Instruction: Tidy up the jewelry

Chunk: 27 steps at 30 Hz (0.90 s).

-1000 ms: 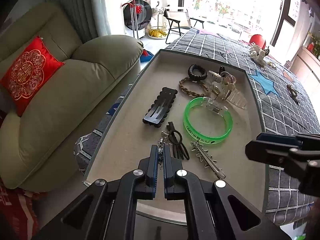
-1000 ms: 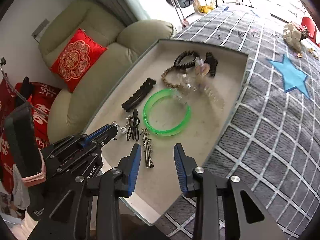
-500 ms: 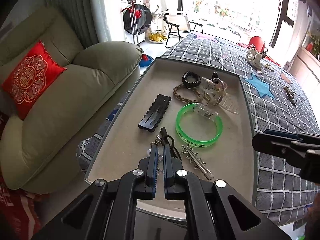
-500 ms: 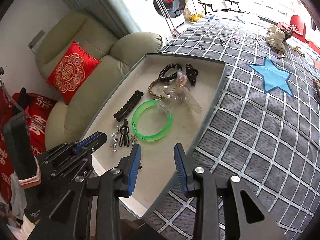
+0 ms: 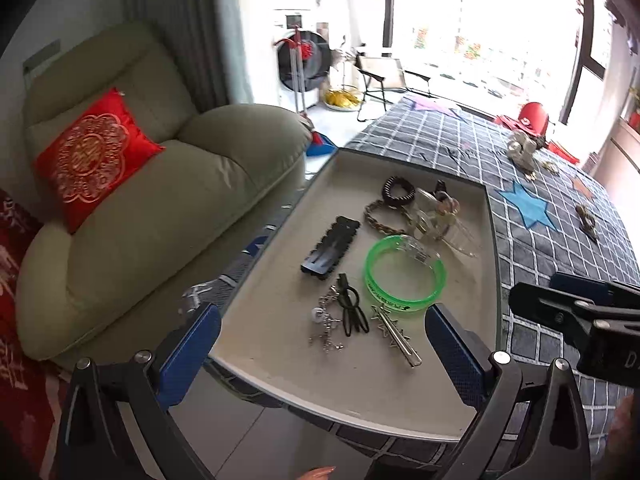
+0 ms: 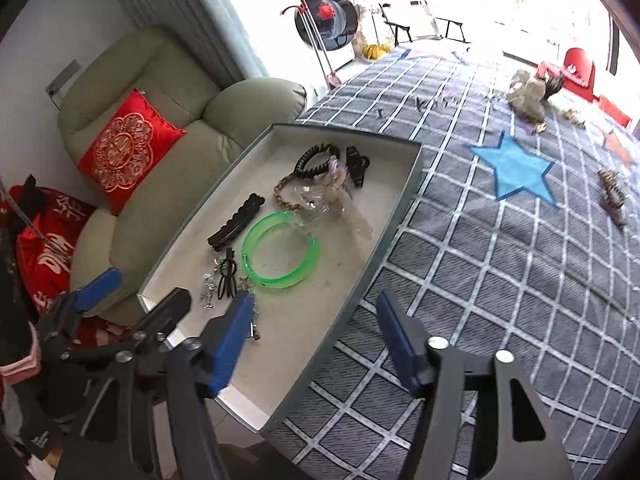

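A shallow beige tray (image 5: 280, 364) on the bed holds a green bangle (image 5: 374, 288), a black hair clip (image 5: 330, 248), a silver chain (image 5: 326, 326), a small black clip (image 5: 352, 314), a silver star hairpin (image 5: 394, 334), a braided bracelet (image 5: 378, 218) and clear clips (image 5: 440, 220). My left gripper (image 5: 320, 314) hangs above the tray's near end, jaws opening wide, the chain lying loose below them. My right gripper (image 6: 314, 300) hovers over the tray's near right rim (image 6: 360, 292), jaws opening, holding nothing. The bangle (image 6: 256, 264) lies just beyond it.
The tray sits at the corner of a grey checked bedspread (image 6: 480, 264) with a blue star patch (image 6: 512, 168). A brown hair claw (image 6: 612, 192) and a pale ornament (image 6: 528, 96) lie farther out on the bed. A green armchair (image 5: 160, 208) stands to the left.
My left jaws went from shut around the silver chain to wide open, and the chain now lies on the tray. The right jaws widened. Both grippers drew back and up from the tray.
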Motion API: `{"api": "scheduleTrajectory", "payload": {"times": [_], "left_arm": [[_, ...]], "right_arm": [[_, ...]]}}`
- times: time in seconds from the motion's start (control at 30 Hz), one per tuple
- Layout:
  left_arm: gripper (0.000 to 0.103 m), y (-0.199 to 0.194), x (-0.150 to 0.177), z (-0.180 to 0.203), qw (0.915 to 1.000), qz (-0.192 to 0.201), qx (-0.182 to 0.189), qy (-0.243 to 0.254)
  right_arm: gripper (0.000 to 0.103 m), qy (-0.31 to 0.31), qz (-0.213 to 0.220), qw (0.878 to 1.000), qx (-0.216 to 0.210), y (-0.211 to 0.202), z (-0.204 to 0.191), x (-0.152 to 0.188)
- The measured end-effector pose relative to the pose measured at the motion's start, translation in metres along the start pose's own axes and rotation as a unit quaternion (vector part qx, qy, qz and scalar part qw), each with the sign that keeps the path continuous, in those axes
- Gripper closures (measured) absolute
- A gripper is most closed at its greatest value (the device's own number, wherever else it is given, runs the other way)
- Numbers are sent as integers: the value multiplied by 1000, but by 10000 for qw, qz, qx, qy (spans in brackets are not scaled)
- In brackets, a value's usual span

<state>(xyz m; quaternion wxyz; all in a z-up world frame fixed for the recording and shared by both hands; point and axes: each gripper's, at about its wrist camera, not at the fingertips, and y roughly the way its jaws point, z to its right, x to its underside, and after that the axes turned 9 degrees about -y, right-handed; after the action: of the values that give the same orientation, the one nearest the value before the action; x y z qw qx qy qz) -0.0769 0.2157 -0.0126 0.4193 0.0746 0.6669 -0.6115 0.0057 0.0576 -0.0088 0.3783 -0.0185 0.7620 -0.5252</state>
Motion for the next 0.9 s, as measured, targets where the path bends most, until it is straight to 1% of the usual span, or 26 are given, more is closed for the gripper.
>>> {"api": "scheduleTrajectory", "payload": {"times": [0.07,0.17,0.27,0.33,0.9], "left_arm": [[0,-6,0,-1,10000,46,-36,-52],[0,-13,1,-2,9998,123,-150,-91],[0,-17,2,-5,9997,96,-147,-184],[0,-18,3,-7,9996,60,-119,-237],[0,-34,11,-13,9992,75,-170,-355]], "right_arm": [[22,-76,75,9998,145,-5,-4,0],[21,-202,165,9991,348,-13,-10,1],[19,-284,233,9981,495,-19,-14,4],[18,-308,251,9978,539,-21,-16,4],[18,-365,372,9963,690,-30,-20,8]]}}
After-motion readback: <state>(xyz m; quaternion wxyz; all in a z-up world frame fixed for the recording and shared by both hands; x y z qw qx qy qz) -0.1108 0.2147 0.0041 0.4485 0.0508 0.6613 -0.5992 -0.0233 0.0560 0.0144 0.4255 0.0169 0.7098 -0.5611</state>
